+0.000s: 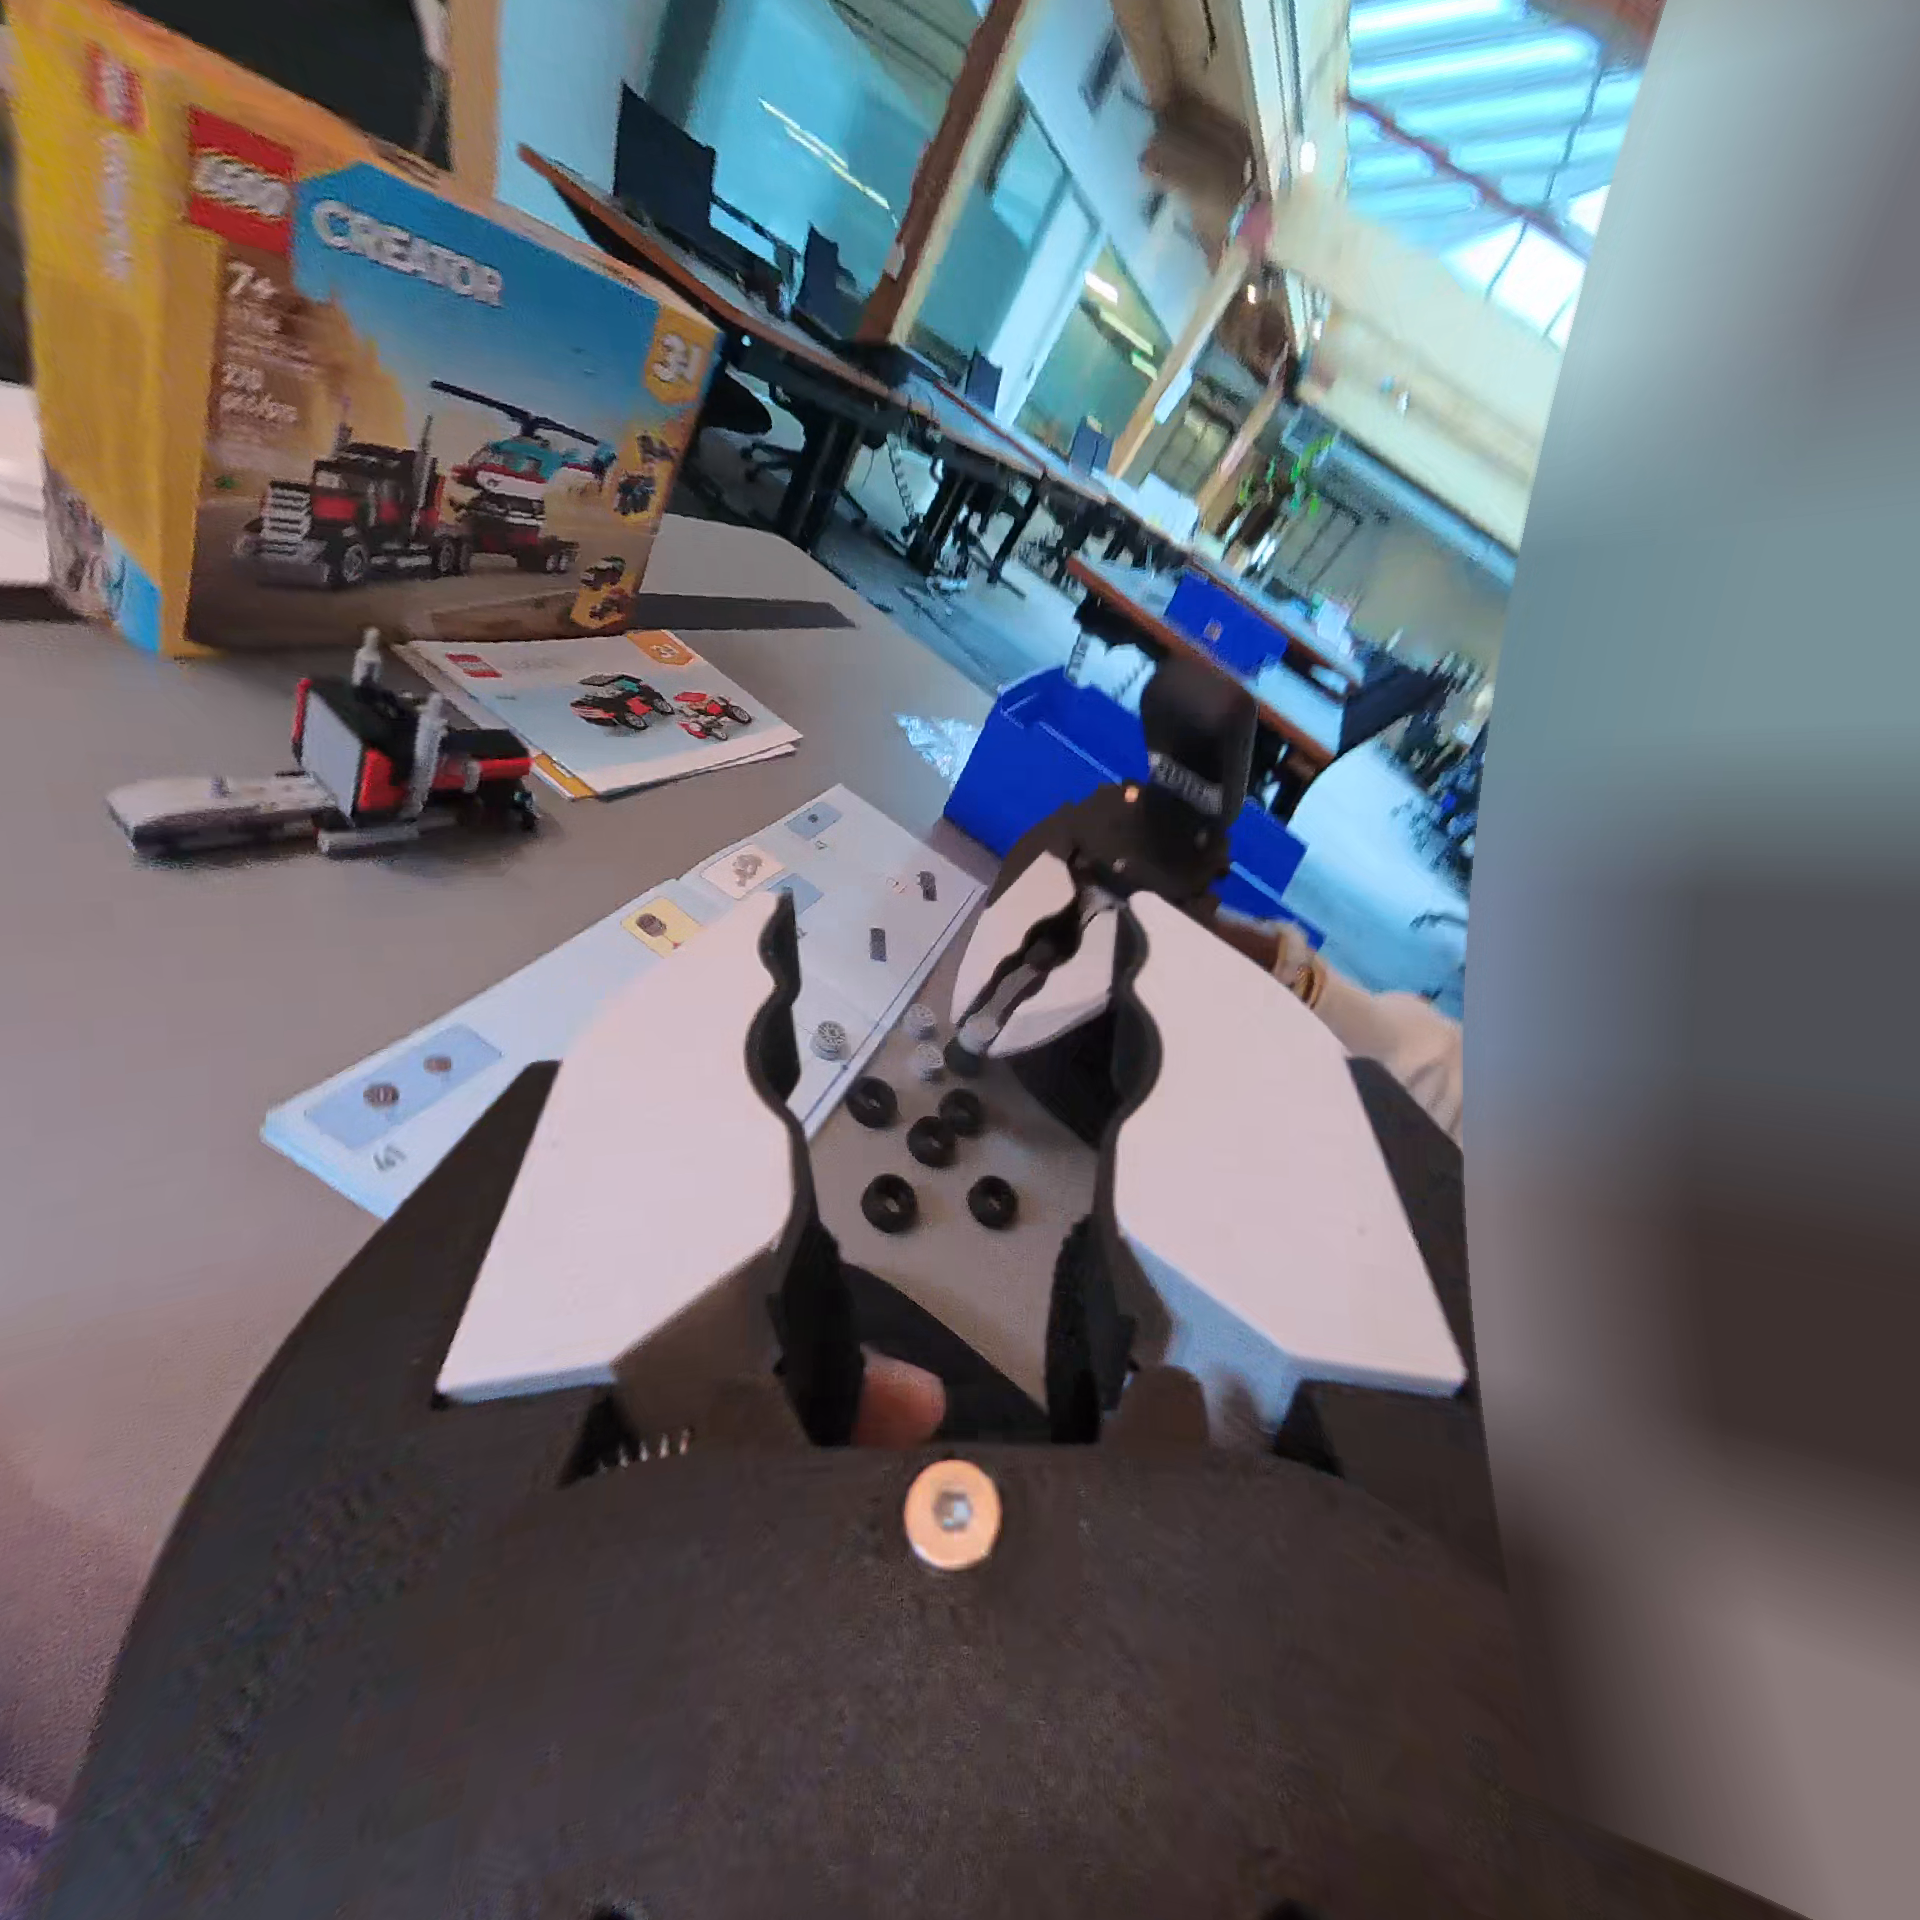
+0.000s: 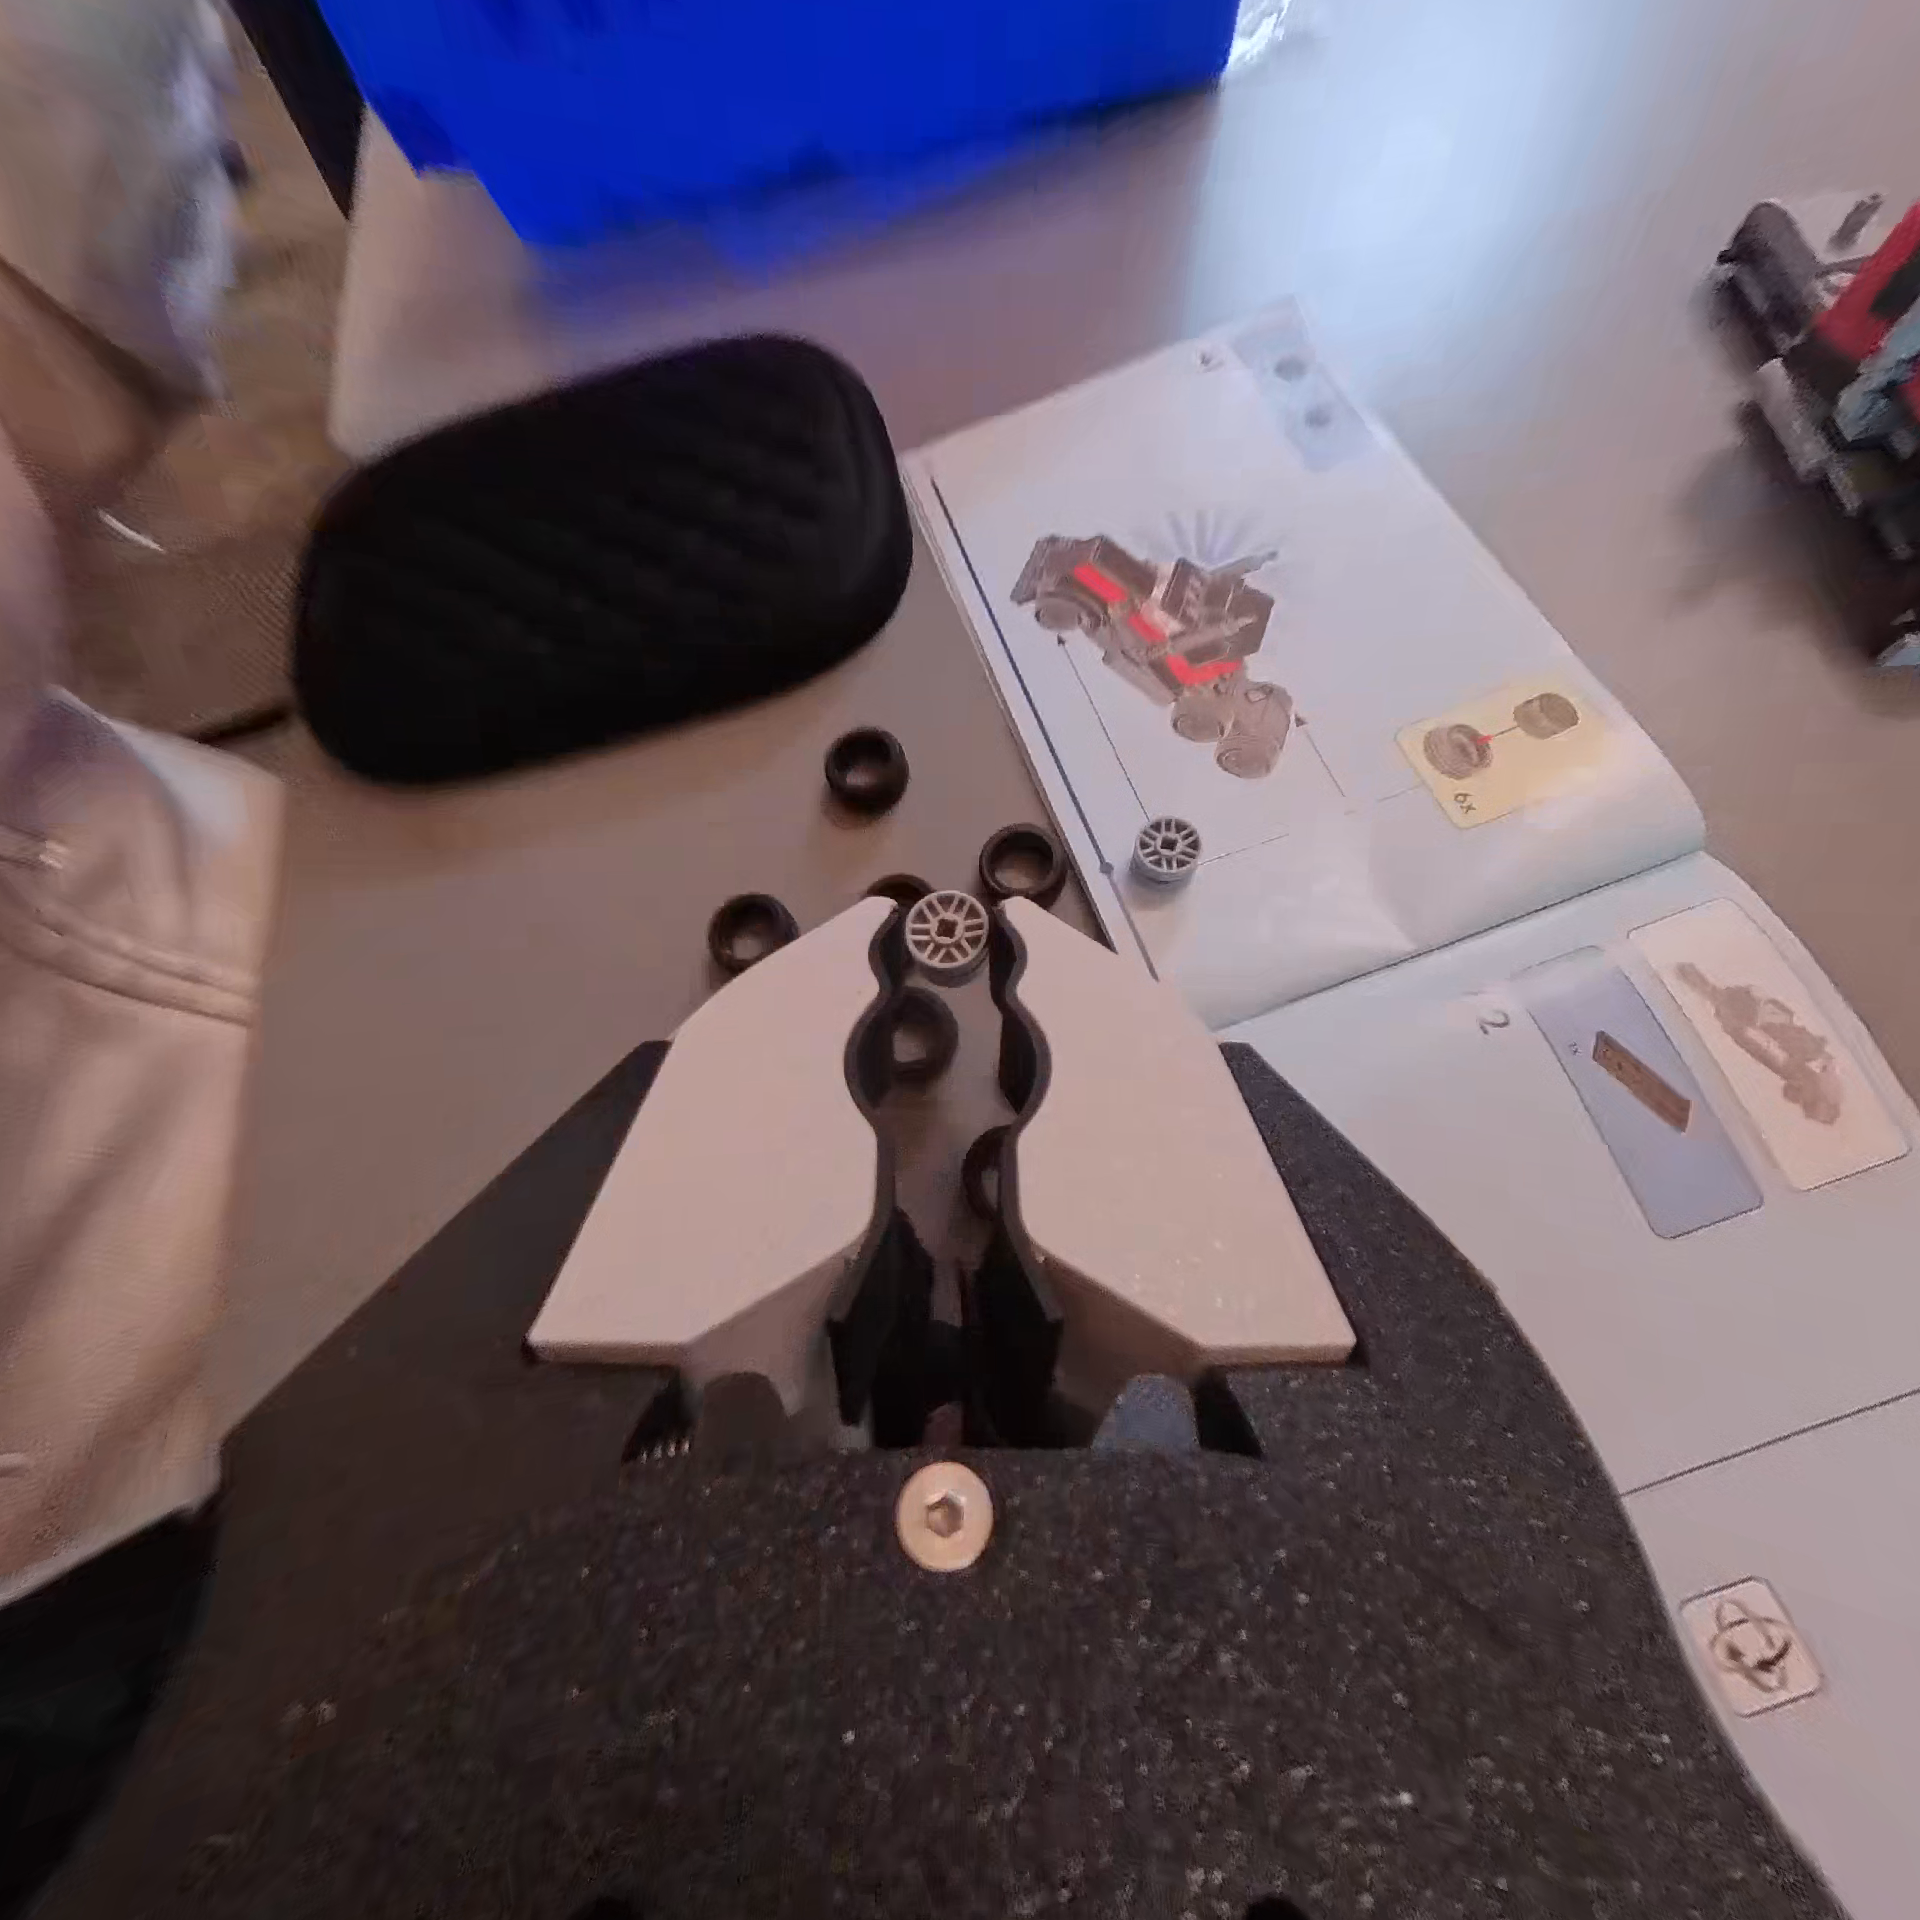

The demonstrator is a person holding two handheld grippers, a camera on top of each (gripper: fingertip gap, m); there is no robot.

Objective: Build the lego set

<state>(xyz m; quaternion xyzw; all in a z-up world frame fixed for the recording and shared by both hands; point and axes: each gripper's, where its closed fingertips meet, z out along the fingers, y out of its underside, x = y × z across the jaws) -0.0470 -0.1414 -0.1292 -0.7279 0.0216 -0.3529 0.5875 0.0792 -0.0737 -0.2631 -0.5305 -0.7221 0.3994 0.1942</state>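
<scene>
My right gripper is shut on a grey wheel hub, held at its fingertips just above the table. Several black tyres lie loose on the grey table around and under its fingers. Another grey hub sits on the open instruction booklet. My left gripper is wide open and empty, above the tyres and hubs. The right gripper shows beyond it, tips down at the table. The partly built truck stands at the far left and also shows in the right wrist view.
The set's box stands behind the truck, with a closed booklet beside it. A blue bin is at the table's far edge. A black ribbed oval body, blurred, hangs beyond the tyres. A person's pale sleeve is at the left. My right fingertips sit around 20 cm from my left ones. The right tips stand about 20 cm off the partly built truck.
</scene>
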